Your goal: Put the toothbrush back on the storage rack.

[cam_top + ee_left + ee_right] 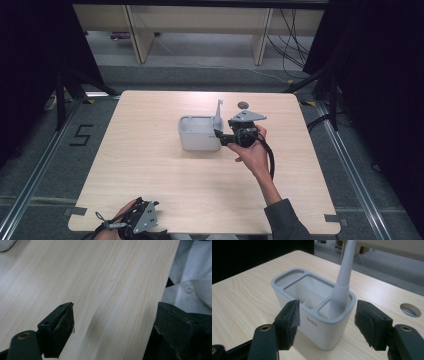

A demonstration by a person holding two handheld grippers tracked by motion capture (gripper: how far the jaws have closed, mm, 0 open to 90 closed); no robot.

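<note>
Grey compartment holder (312, 315) sits mid-table (150, 175), a white handle (342, 290) upright in its end slot, right gripper (327, 325) jaws wide just beside it; left gripper (112, 335) wide open at near edge.

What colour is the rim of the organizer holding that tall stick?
Grey, over a white body; the organizer shows best in the right gripper view.

Both tongs, right (223, 136) and left (113, 332), are built of black jaws with worn dark pads, screw holes and brass-ringed pivots. Each is topped by a grey three-cornered plate and trailed by a black cable. A grey sleeve (282, 220) is worn.
</note>
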